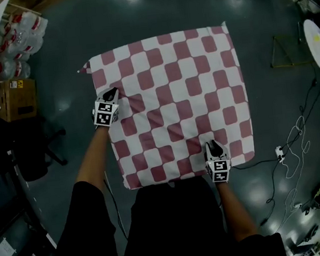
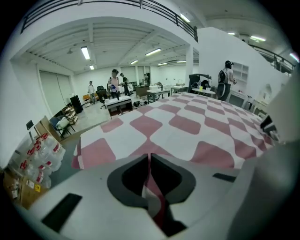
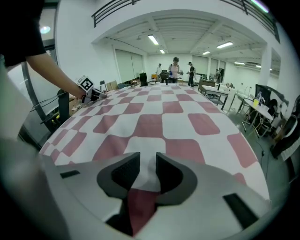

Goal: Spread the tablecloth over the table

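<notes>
Left gripper view is showing your left gripper (image 2: 149,159) clamping the tablecloth (image 2: 187,124) while your right gripper (image 3: 147,164) is gaping unclamped around its edge, so tugging now is probably risking skewing it.

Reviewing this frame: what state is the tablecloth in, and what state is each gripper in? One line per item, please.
tablecloth: spread out and mostly flat, with slight creases toward the near edge.
left gripper: shut on the tablecloth's left edge.
right gripper: jaws apart, with a fold of the tablecloth's near edge between them.
</notes>
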Demonstrator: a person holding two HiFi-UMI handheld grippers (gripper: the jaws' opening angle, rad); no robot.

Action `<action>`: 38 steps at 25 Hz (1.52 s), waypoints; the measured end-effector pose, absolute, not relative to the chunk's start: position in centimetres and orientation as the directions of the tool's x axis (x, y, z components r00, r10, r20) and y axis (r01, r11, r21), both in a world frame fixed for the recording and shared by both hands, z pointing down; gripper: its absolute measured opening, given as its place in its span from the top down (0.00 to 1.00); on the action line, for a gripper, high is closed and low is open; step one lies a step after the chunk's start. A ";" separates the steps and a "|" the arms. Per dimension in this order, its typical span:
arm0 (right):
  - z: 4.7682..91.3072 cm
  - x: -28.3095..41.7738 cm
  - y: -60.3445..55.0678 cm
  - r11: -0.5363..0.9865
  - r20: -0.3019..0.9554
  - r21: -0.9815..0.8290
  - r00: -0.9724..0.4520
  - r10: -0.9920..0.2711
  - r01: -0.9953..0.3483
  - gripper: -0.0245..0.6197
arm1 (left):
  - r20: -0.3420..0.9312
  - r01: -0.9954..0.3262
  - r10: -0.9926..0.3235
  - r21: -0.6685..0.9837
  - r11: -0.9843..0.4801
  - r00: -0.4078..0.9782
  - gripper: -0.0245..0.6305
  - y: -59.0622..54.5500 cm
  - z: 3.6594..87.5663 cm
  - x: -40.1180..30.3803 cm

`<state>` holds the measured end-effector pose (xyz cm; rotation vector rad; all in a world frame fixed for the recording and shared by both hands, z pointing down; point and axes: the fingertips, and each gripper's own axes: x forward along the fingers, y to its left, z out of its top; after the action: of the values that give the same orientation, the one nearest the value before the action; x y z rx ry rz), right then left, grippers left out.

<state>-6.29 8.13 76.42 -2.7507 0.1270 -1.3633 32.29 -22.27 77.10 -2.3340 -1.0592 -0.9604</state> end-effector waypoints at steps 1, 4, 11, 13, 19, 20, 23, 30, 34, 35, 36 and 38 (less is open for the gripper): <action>76.2 -6.2 7.9 -0.993 0.788 -0.108 0.605 -0.110 -0.040 0.78 | 0.731 0.763 0.493 -0.058 -0.644 0.472 0.93 -22.6 77.0 32.3; 74.6 -7.4 10.4 -0.998 0.762 -0.062 0.647 -0.033 0.022 0.79 | 0.736 0.739 0.487 -0.027 -0.673 0.471 0.93 -23.9 76.3 29.9; 76.6 -15.9 20.6 -0.971 0.793 0.020 0.588 0.160 0.237 0.82 | 0.712 0.742 0.537 0.033 -0.670 0.453 0.93 -24.8 75.3 15.9; 76.9 -16.6 20.9 -0.973 0.784 -0.023 0.607 0.126 0.231 0.83 | 0.720 0.721 0.529 0.057 -0.691 0.449 0.93 -25.4 76.2 12.6; 77.3 -16.1 22.8 -0.962 0.767 -0.062 0.629 0.123 0.264 0.83 | 0.740 0.682 0.473 0.027 -0.731 0.478 0.93 -24.7 77.6 11.8; 77.0 -16.4 22.6 -0.958 0.762 -0.068 0.635 0.129 0.277 0.83 | 0.736 0.678 0.483 0.044 -0.734 0.475 0.93 -24.8 77.4 11.8; 73.3 -16.4 20.7 -0.947 0.696 -0.126 0.706 0.128 0.296 0.83 | 0.665 0.658 0.554 0.124 -0.743 0.501 0.93 -24.9 74.8 11.2; 58.1 -16.2 5.7 -0.905 0.402 -0.396 0.915 -0.021 0.153 0.87 | 0.412 0.707 0.734 0.250 -0.661 0.541 0.93 -26.0 62.6 -1.1; 53.8 -17.2 -0.8 -0.947 0.392 -0.321 0.912 -0.124 0.009 0.92 | 0.318 0.668 0.743 0.326 -0.669 0.589 0.93 -26.7 57.4 -8.9; 53.1 -18.0 -2.0 -0.947 0.402 -0.321 0.903 -0.151 -0.015 0.94 | 0.302 0.662 0.741 0.334 -0.671 0.599 0.93 -26.6 56.2 -10.8; 52.4 -18.7 -3.1 -0.945 0.406 -0.325 0.896 -0.180 -0.043 0.94 | 0.296 0.660 0.738 0.331 -0.675 0.606 0.93 -26.4 55.0 -12.6; 50.7 -19.9 -5.0 -0.947 0.391 -0.296 0.890 -0.236 -0.122 0.94 | 0.293 0.656 0.729 0.318 -0.684 0.619 0.93 -25.2 53.0 -15.7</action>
<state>-19.92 -5.00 50.74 -2.7930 0.2697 -0.6259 -15.68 -25.22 53.05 -2.9860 -1.2909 -0.6755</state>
